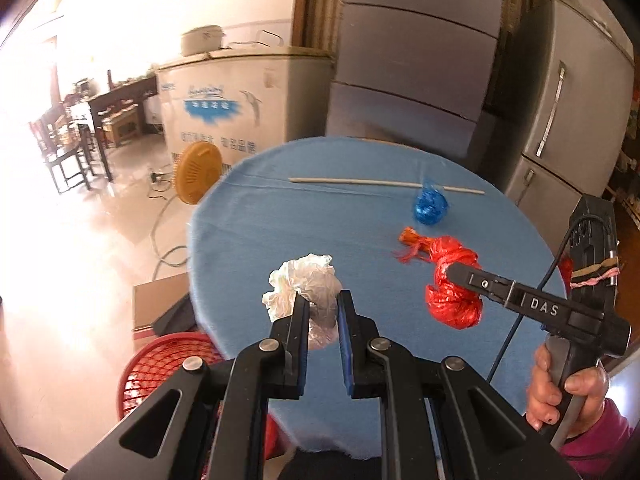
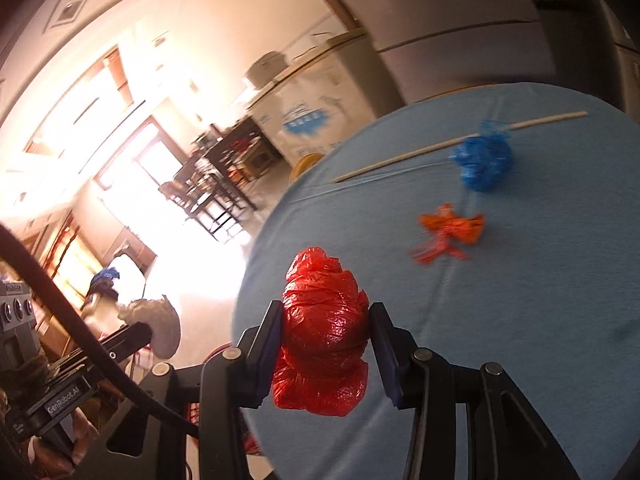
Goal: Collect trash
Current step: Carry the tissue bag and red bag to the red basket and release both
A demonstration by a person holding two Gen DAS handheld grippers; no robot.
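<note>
Left gripper clamps white wad; right gripper clamps red bag. Keep both squeezed until over red basket near-left of table, then release.

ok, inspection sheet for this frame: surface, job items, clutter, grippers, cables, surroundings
Surface: round table, blue cloth.
Job's things: white crumpled bag and red bag wad gripped; blue wad, orange scrap, thin stick on cloth; red mesh basket below table edge.
Clutter: nothing seen.
Grippers: left gripper shut on white bag; right gripper shut on red wad.
Cables: floor cable.
Surroundings: chest freezer, grey fridge, orange fan.
</note>
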